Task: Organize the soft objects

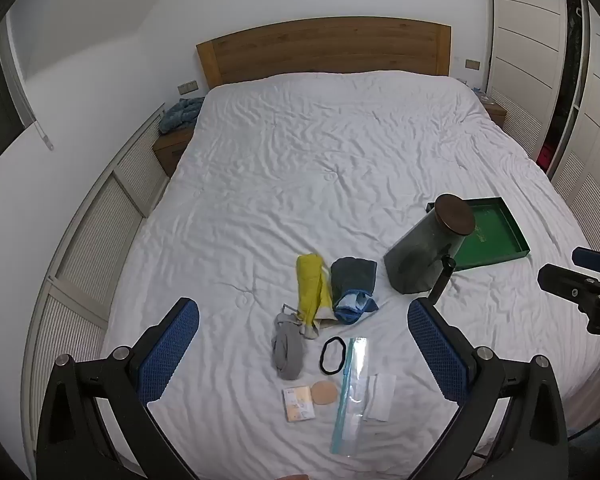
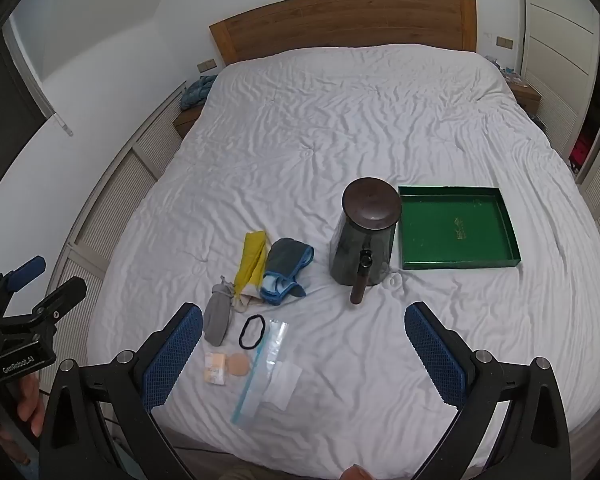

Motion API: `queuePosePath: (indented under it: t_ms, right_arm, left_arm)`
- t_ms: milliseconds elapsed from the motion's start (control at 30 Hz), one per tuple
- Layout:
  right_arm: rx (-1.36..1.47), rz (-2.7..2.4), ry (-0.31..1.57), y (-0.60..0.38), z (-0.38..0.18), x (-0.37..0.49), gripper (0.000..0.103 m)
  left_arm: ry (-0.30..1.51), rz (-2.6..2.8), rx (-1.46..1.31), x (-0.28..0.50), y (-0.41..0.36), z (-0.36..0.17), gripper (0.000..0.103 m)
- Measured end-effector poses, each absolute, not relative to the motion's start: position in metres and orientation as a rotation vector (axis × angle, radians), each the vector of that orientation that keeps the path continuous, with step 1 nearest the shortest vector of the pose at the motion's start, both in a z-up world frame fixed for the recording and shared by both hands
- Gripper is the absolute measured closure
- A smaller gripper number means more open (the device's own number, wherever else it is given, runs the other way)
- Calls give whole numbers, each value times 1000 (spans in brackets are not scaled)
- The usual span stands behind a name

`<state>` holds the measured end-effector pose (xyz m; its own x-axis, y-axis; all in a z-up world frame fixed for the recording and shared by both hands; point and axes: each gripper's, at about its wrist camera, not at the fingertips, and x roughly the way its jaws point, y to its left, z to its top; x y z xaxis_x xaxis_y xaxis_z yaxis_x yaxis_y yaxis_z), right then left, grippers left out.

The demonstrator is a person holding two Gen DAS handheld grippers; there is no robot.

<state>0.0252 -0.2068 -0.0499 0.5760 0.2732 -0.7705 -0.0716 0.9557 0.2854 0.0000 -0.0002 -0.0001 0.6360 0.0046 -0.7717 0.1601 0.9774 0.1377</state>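
Note:
On the white bed lie a yellow cloth (image 1: 312, 292) (image 2: 252, 262), a grey-and-blue cloth (image 1: 354, 286) (image 2: 286, 270), a grey sock (image 1: 287, 350) (image 2: 219, 320), a black hair tie (image 1: 333, 355) (image 2: 252, 331), a round tan pad (image 1: 325, 393) (image 2: 239, 365), a small packet (image 1: 298, 403) (image 2: 215, 368) and a clear zip bag (image 1: 352, 396) (image 2: 262, 372). My left gripper (image 1: 303, 338) hovers open above this cluster, nothing between its fingers. My right gripper (image 2: 303, 342) is open too, over the bed just right of the bag.
A dark jar with a brown lid (image 1: 430, 248) (image 2: 364, 232) stands beside a green tray (image 1: 496, 236) (image 2: 458, 228) on the right, a dark stick (image 2: 359, 284) in front of it. Wooden headboard (image 1: 324, 50) behind, nightstands at both sides, wardrobe doors (image 1: 528, 32) at right.

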Motion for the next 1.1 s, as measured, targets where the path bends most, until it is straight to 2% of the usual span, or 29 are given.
queuePosePath:
  t_ms: [1100]
  right_arm:
    - [214,190,947,-195,-63,37,0]
  left_arm:
    - [895,-89,181,5,5,-13,1]
